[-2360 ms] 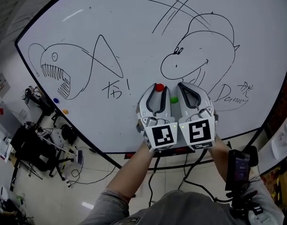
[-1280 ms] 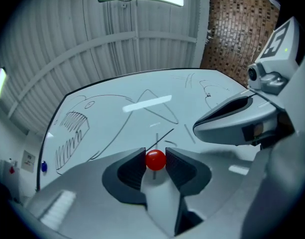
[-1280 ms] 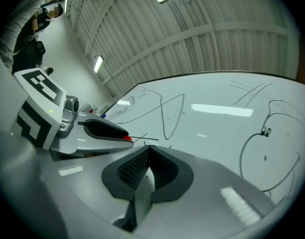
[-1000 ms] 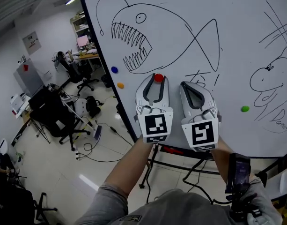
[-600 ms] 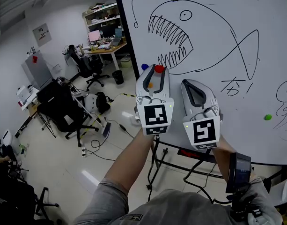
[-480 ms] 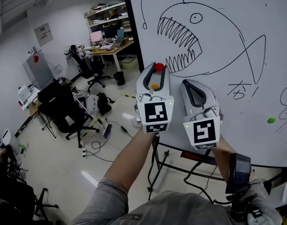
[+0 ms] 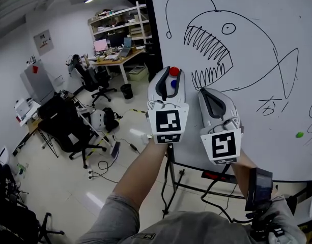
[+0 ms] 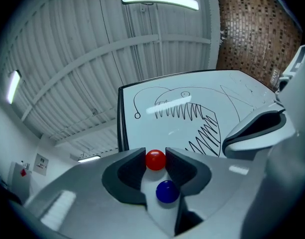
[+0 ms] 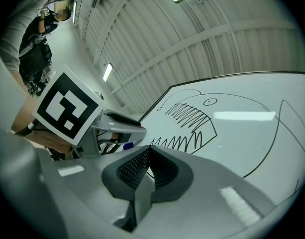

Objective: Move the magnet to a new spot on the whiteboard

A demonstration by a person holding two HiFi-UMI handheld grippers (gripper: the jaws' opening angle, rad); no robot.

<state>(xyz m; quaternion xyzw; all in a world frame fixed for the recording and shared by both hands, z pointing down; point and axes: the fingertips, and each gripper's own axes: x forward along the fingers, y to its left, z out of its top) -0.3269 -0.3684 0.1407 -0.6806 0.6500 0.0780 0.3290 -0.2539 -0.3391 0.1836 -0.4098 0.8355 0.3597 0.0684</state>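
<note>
Red magnet (image 7: 173, 71) pinched in the left gripper (image 7: 172, 73) by the whiteboard's (image 7: 257, 111) left edge

The head view alone takes in the whole whiteboard with its toothy fish drawing (image 7: 222, 50), the office floor (image 7: 59, 187), a desk (image 7: 117, 60) and black chairs (image 7: 69, 131), and a green magnet (image 7: 299, 134) far right. The left gripper view shows that gripper's fingertips clamped on the red magnet, a blue magnet (image 8: 166, 191) on the board just beyond. The right gripper view shows the right gripper (image 9: 148, 156) closed and empty.
</note>
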